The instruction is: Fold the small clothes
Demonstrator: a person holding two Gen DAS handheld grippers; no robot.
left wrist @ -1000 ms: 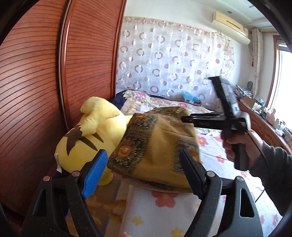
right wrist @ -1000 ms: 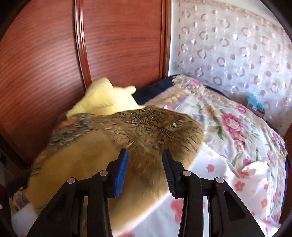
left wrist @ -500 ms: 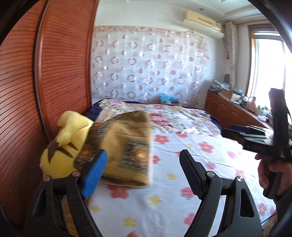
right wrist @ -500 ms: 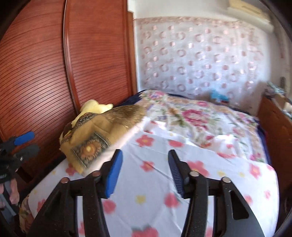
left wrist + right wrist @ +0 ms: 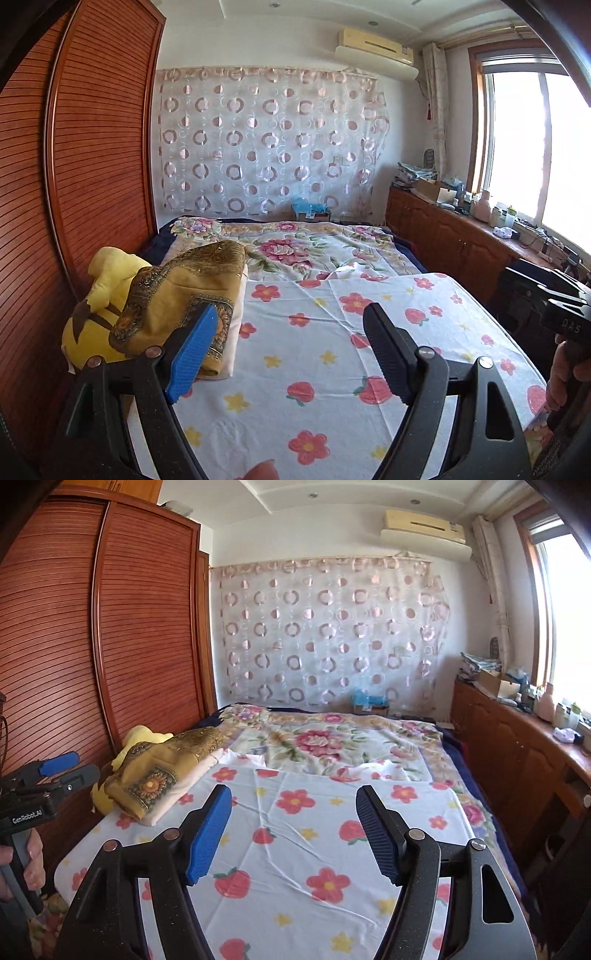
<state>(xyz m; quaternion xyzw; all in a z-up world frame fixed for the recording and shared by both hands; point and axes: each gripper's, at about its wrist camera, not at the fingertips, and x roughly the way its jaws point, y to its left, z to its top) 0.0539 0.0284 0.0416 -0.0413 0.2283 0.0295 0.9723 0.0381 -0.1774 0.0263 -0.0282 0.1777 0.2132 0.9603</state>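
Folded mustard-yellow patterned cloth (image 5: pixel 159 771) rests atop pale folded fabric, possibly pink (image 5: pixel 184 786); left gripper (image 5: pixel 284 350) and right gripper (image 5: pixel 293 834) both spread, empty.

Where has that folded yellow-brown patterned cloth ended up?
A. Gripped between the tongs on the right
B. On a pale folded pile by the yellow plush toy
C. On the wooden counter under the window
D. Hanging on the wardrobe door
B: the cloth lies on a pale folded pile at the bed's edge, against the plush toy; both tongs, left and right, are open and empty.
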